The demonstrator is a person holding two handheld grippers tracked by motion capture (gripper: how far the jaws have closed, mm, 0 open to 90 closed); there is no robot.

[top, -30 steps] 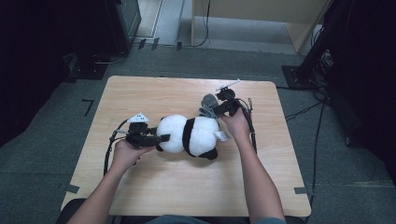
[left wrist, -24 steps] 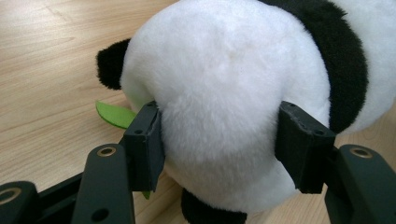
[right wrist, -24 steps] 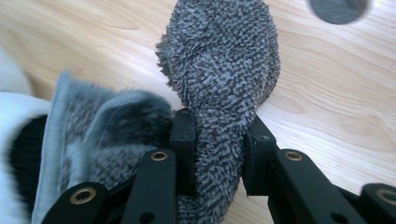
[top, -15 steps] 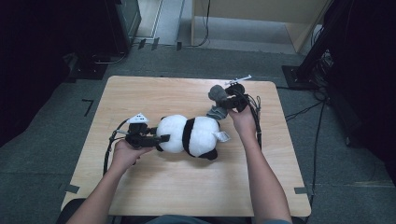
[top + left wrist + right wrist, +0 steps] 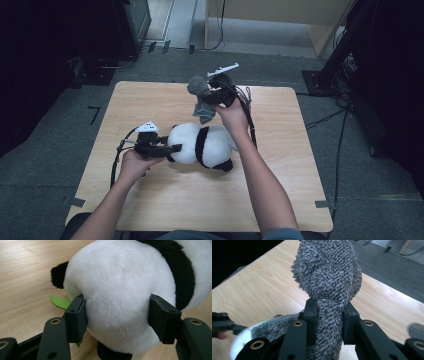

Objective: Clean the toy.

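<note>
Left gripper view: left gripper [image 5: 117, 317] clamped on the white head of the plush panda [image 5: 120, 290], one black jaw pressed into the fur on each side. Green leaf piece [image 5: 60, 302] poking out beside the near jaw, against the wooden table [image 5: 22, 277].

Right gripper view: right gripper [image 5: 329, 315] pinching the grey cloth [image 5: 327, 272], jaws closed on its bunched middle, upper part standing up as a rounded tuft.

High view: left gripper [image 5: 167, 148] at the panda [image 5: 202, 145], lying mid-table; right gripper [image 5: 212, 95] raised above the table's far side, just beyond the panda, cloth [image 5: 201, 97] hanging from it.
</note>
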